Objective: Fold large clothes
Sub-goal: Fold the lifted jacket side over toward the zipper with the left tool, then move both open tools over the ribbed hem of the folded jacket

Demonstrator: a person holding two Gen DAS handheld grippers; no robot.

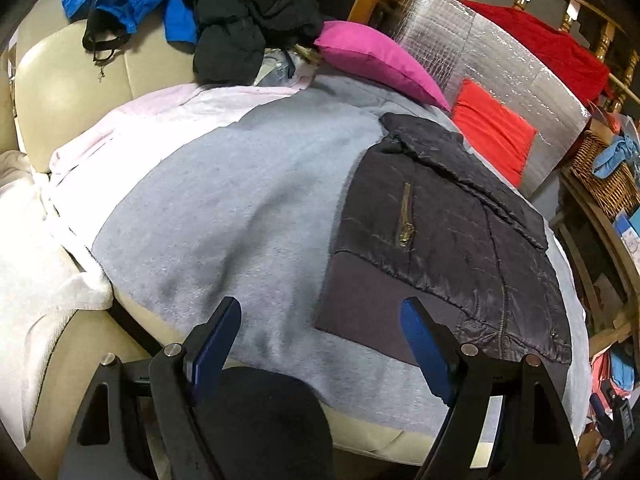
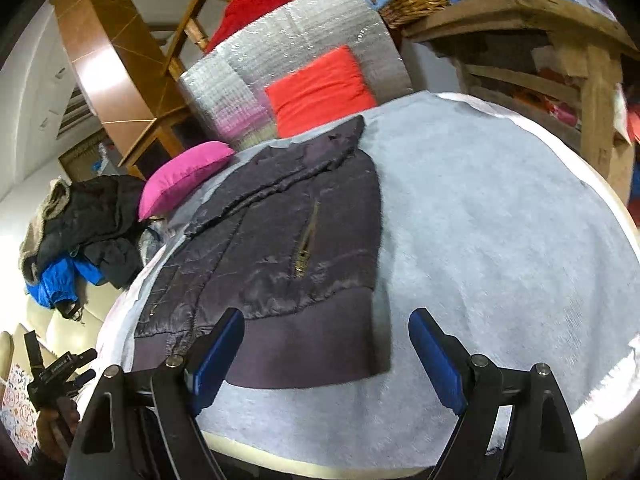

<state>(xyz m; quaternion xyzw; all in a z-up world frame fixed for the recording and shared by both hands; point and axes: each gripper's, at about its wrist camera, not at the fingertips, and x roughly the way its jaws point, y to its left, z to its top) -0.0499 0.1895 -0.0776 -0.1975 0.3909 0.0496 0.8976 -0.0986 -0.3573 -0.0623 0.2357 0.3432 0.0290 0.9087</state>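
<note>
A dark quilted jacket [image 1: 448, 232] with a brass zip pocket lies folded on a pale grey blanket [image 1: 224, 200], hem toward me. In the right wrist view the same jacket [image 2: 280, 248] lies left of centre on the blanket [image 2: 500, 240]. My left gripper [image 1: 322, 312] hovers open over the blanket just left of the jacket's hem, nothing between its blue pads. My right gripper [image 2: 326, 322] is open above the jacket's ribbed hem, holding nothing. The left gripper [image 2: 60, 368] shows at the right wrist view's lower left, in a hand.
A pile of black and blue clothes [image 1: 192, 12] lies on the cream sofa [image 1: 68, 80] at the back. A pink cushion [image 1: 380, 60] and a red cushion [image 1: 492, 128] lean by a silver foil panel [image 1: 472, 52]. A wicker basket [image 1: 604, 176] and wooden shelf [image 2: 540, 16] stand to the right.
</note>
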